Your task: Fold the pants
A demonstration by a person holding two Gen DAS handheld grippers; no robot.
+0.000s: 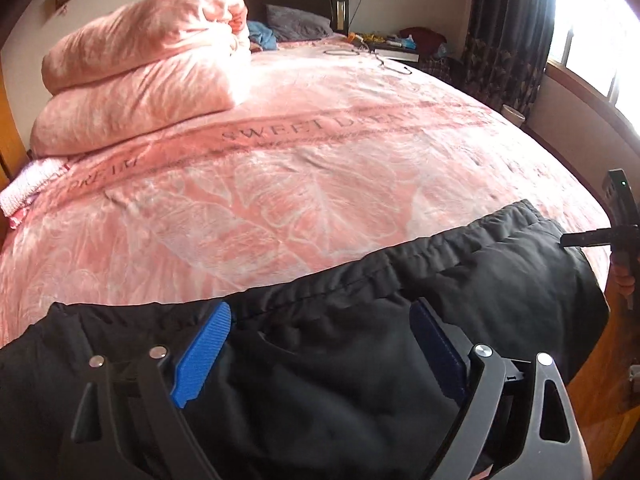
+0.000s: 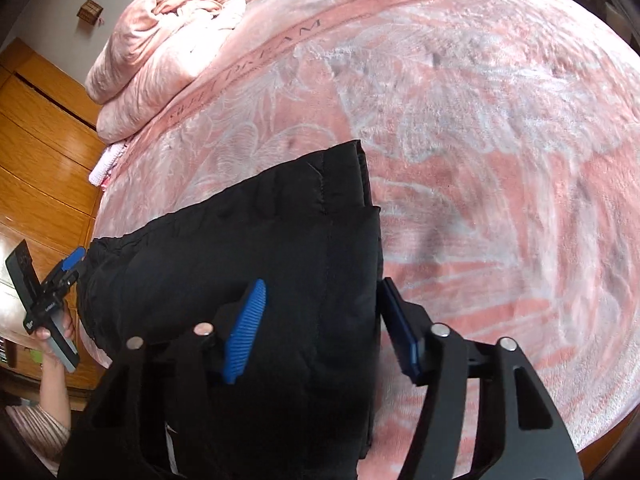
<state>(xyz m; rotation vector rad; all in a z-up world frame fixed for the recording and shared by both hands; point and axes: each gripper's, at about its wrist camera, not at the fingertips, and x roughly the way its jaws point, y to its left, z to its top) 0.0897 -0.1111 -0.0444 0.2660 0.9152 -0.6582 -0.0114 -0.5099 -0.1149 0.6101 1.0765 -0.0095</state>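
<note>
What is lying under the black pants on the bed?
The black pants lie on a pink blanket with leaf patterns and printed words, which shows all around them. The part of the blanket directly beneath them is covered, so anything else there cannot be seen.

One pants [image 2: 248, 248]; two grippers [image 1: 320, 344]; one duvet [image 1: 148, 68]

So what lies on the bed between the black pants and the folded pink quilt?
Nothing: in the left wrist view only bare pink bedspread lies between the black pants and the folded quilt.
</note>
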